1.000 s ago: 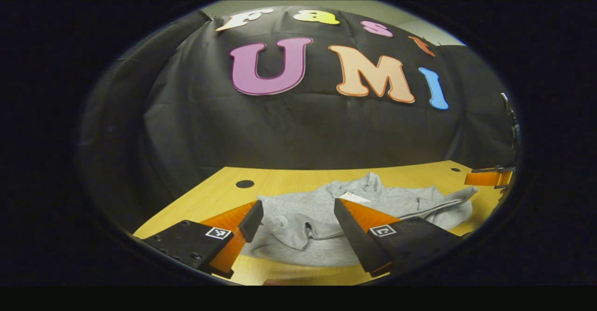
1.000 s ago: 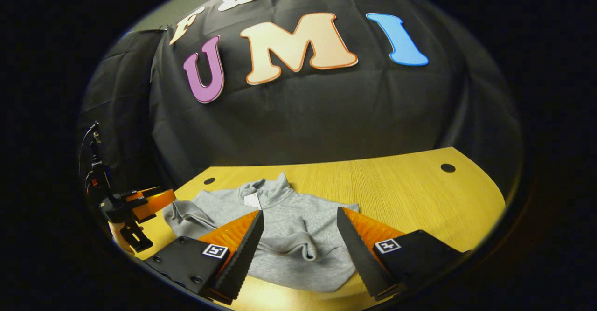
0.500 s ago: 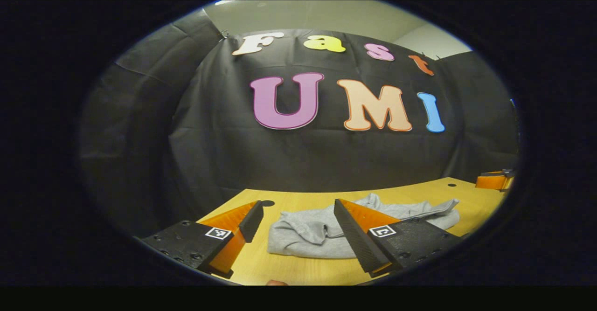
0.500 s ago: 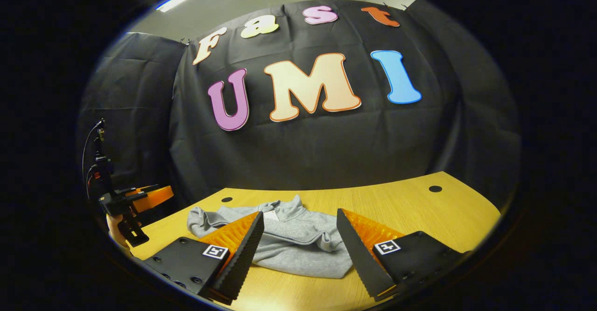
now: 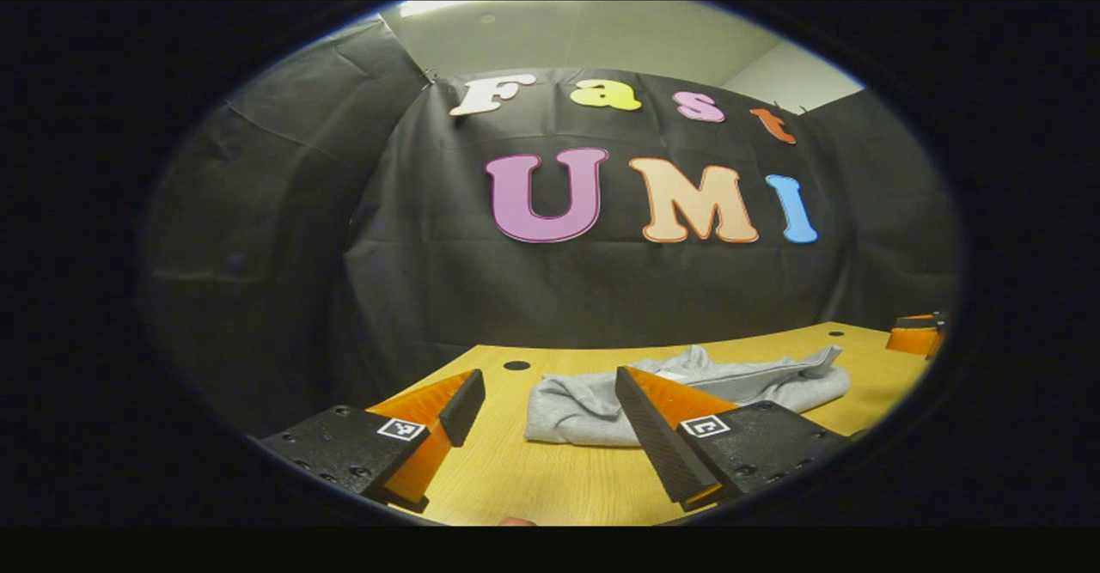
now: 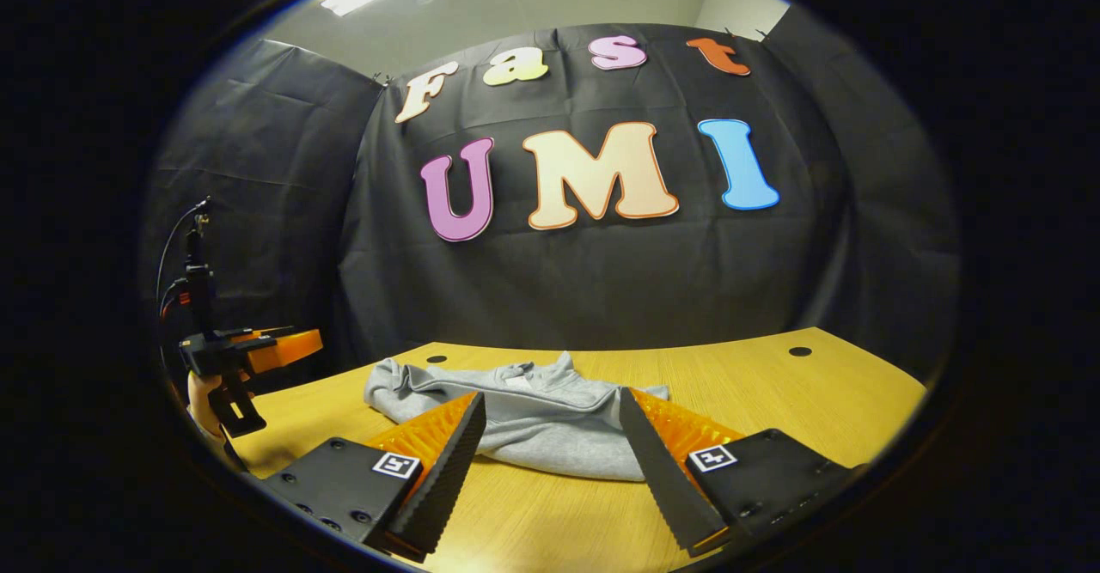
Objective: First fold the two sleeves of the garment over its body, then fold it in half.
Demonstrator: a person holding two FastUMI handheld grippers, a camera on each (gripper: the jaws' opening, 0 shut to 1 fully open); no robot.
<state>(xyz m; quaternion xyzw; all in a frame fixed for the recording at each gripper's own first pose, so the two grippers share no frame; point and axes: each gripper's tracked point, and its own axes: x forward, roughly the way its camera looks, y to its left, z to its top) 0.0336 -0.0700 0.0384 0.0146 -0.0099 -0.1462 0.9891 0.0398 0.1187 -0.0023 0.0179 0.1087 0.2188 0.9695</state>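
The grey garment [image 6: 533, 423] lies folded in a low bundle on the yellow wooden table [image 6: 773, 384], its collar toward the black cloth wall. The right gripper [image 6: 550, 461] hangs just in front of it, fingers spread wide and holding nothing. The left gripper [image 5: 541, 427] is also wide apart and empty, with the garment [image 5: 593, 401] beyond its tips. A hand [image 6: 202, 401] holds the left gripper at the table's edge.
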